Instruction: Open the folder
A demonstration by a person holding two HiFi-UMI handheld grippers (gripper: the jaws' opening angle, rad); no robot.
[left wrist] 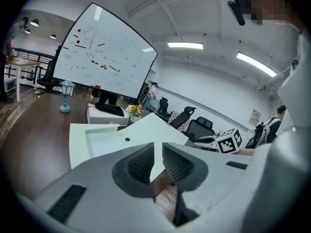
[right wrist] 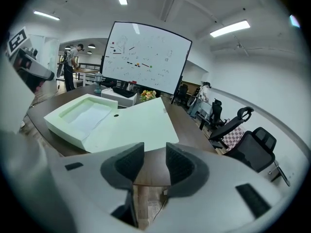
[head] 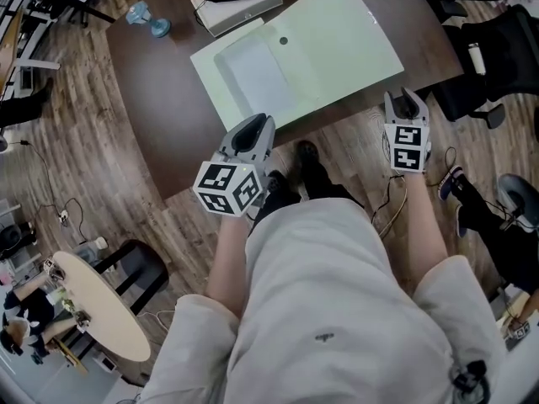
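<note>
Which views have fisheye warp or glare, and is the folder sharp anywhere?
Head view: mild bowing at the edges, even light, pale green plastic folder sharp. Left gripper view: heavy fisheye, dark corners, ceiling light strips blown out. Right gripper view: same warp, rectangular whiteboard bulges, folder also crisp.

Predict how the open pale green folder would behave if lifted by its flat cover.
The folder probably stays stiff: its cover lies flat with straight edges. Lifted by the cover alone, it would likely hinge, the deeper tray half dragging. Its smooth face may be slippery.
</note>
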